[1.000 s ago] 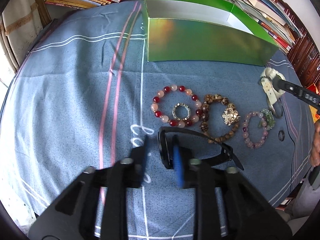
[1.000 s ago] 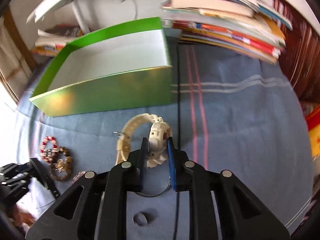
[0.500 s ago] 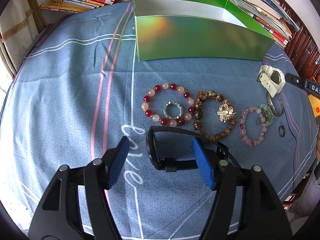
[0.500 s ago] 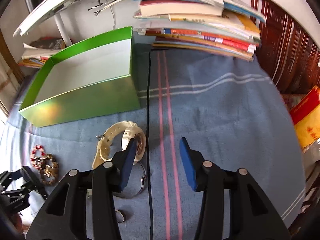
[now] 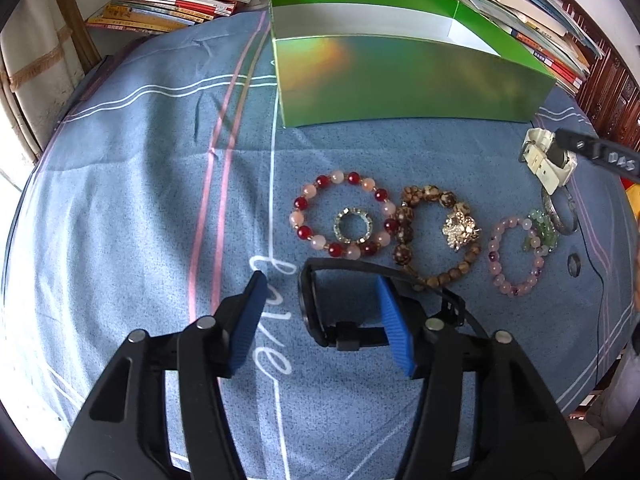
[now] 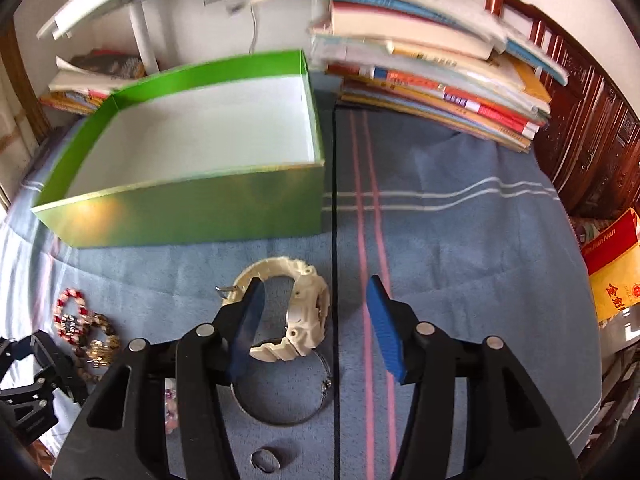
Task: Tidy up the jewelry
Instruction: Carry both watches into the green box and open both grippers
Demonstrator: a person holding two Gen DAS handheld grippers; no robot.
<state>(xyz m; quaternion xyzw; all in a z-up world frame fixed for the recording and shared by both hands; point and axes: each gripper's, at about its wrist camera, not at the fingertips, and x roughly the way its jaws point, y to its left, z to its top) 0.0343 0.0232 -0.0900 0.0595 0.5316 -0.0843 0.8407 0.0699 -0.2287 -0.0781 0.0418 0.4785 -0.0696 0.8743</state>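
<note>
**Both grippers apart over the watches**

The left gripper stands about half open, its jaws just narrowed slightly; the black watch lies on the blue tabletop partly between them, unpressed. The right gripper has just widened over the white watch (untouched, near the green box).

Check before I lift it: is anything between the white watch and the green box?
Nothing visible. Only bare blue cloth lies between the white watch and the green box's near wall.
</note>
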